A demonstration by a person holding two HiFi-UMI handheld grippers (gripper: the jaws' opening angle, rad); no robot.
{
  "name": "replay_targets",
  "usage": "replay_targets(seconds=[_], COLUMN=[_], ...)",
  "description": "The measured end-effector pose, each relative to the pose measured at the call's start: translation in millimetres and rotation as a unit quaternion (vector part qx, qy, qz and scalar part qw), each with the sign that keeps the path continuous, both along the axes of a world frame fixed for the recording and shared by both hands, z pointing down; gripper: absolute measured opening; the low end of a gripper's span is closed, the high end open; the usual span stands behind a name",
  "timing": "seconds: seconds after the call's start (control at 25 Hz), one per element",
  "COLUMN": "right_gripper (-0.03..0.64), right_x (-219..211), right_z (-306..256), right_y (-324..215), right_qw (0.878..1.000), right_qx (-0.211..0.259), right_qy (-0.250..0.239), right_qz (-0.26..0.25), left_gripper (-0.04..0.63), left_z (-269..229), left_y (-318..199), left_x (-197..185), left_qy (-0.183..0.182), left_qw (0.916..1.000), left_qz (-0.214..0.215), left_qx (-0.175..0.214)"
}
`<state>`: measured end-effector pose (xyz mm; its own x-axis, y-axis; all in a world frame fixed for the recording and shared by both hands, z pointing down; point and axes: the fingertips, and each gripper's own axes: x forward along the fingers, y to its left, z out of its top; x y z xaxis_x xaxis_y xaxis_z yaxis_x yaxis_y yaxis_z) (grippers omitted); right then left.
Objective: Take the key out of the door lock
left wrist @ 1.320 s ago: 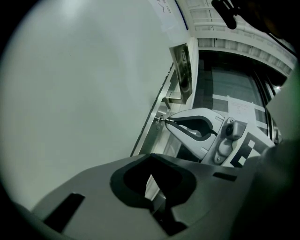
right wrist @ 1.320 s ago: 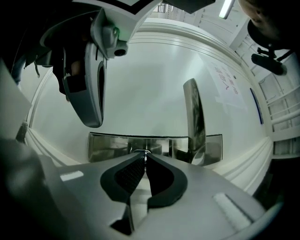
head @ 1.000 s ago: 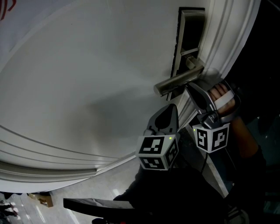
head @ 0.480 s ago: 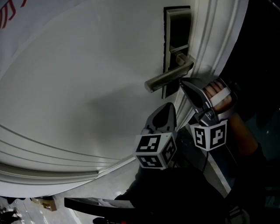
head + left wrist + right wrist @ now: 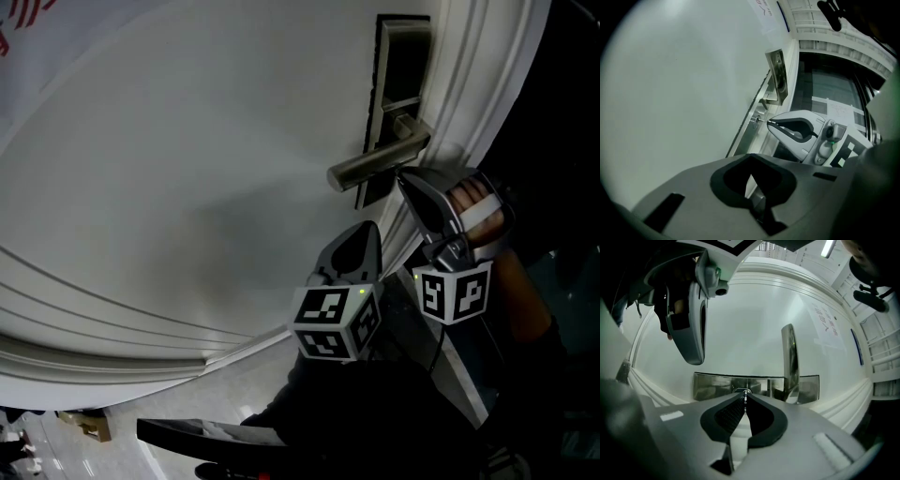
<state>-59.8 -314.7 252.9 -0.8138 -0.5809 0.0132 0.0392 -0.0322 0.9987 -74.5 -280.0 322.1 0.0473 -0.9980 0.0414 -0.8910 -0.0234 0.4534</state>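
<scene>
- Head view: the lock plate (image 5: pixel 405 66) sits by the door's (image 5: pixel 187 187) moulded edge, with the lever handle (image 5: pixel 375 169) sticking out from it. The right gripper (image 5: pixel 407 181) reaches in under the handle. The left gripper (image 5: pixel 362 244) is lower, beside it. The key is hidden here.
- Left gripper view: its own fingers (image 5: pixel 708 206) are together on nothing. The key (image 5: pixel 762 121) shows as a thin shaft in the lock cylinder (image 5: pixel 754 121), pinched at the right gripper's tip. Open dark room lies past the door's edge.
- Right gripper view: its fingers are clamped on the key at the keyhole, and the handle stands just beside them.
</scene>
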Motion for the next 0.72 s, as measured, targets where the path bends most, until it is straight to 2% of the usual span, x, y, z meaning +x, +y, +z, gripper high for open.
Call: replay_targets(seconds=[0.72], right_gripper=[0.012], right_x=[0.4], right_z=[0.3], right_y=[0.6], right_qw=[1.0], right_qx=[-0.002], right_qy=[-0.002], right_qz=[0.001], left_gripper=[0.0], left_z=[1.1], left_y=[-3.4], left_x=[-5.8], left_qy=[0.004], left_qw=[1.0], left_qz=[0.003], left_qx=[-0.003])
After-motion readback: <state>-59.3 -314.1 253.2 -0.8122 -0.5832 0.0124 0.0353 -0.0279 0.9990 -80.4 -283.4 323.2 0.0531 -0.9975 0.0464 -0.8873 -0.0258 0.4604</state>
